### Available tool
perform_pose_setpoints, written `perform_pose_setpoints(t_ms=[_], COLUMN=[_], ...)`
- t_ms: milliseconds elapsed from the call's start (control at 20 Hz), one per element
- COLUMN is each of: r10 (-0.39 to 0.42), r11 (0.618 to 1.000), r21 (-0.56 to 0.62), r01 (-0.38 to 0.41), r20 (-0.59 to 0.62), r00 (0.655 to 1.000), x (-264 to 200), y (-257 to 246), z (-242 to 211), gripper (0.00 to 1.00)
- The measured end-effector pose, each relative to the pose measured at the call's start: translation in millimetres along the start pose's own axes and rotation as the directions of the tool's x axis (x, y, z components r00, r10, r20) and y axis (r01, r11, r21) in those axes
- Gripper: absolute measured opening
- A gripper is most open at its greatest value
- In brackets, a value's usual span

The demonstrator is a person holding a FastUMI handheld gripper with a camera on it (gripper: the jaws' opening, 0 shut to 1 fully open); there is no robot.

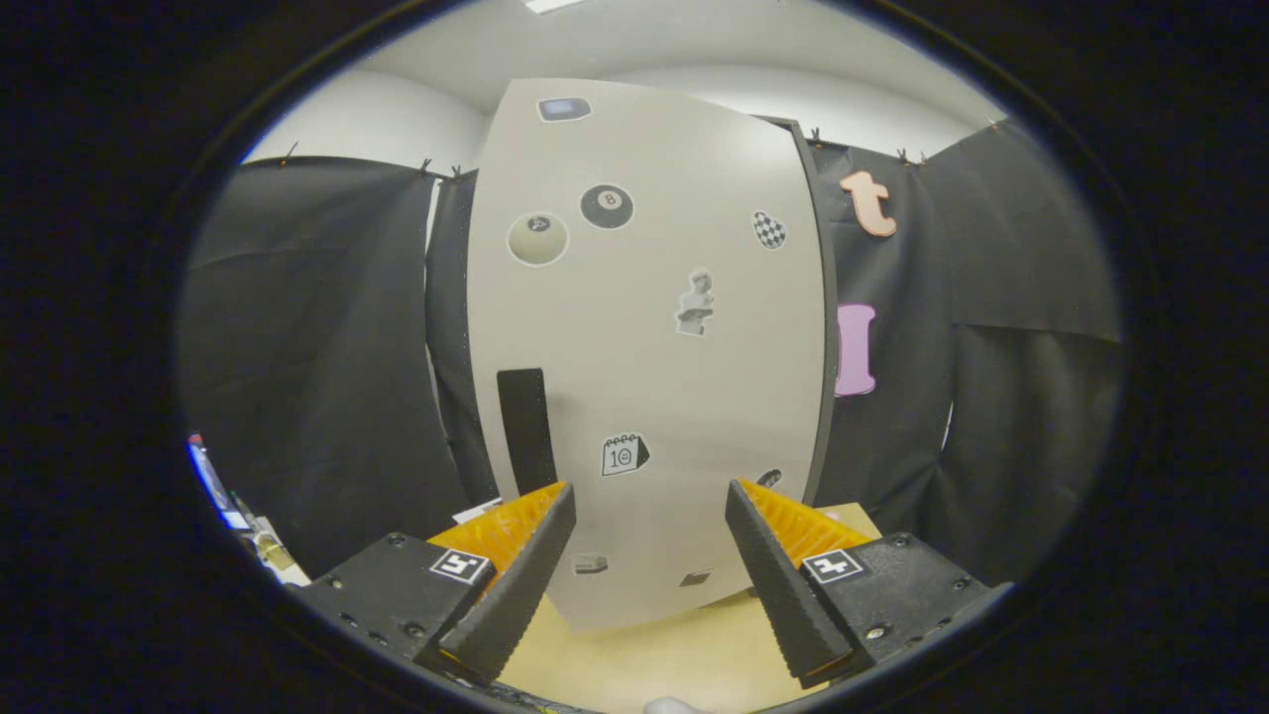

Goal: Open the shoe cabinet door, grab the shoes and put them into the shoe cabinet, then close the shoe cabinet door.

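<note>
The gripper [649, 496] stood wide open and empty, facing the shoe cabinet door [644, 347] at twelve o'clock. The door lay flat and looked closed, its dark handle [525, 428] toward eleven. That suits either unopened or reclosed.

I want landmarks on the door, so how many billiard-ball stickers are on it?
2. A dark ball sticker sits high on the cabinet door, and a pale ball sticker is just beside and below it. The open gripper points at the door.
</note>
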State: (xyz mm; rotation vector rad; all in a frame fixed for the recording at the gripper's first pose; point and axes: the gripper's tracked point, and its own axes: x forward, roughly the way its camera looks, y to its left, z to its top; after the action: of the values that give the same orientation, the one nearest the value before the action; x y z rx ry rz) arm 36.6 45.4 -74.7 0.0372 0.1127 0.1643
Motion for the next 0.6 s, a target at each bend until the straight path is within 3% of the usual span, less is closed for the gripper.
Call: perform_pose_setpoints(t_ms=[200, 600], r10=[0.012, -0.064], r11=[1.0, 0.998], r21=[-0.006, -0.009], r01=[-0.011, 0.065], r20=[0.014, 0.085], r00=[1.0, 0.994], x=[-26.8, -95.2], y=[0.7, -31.3], z=[13.5, 46.5], gripper=[1.0, 1.0])
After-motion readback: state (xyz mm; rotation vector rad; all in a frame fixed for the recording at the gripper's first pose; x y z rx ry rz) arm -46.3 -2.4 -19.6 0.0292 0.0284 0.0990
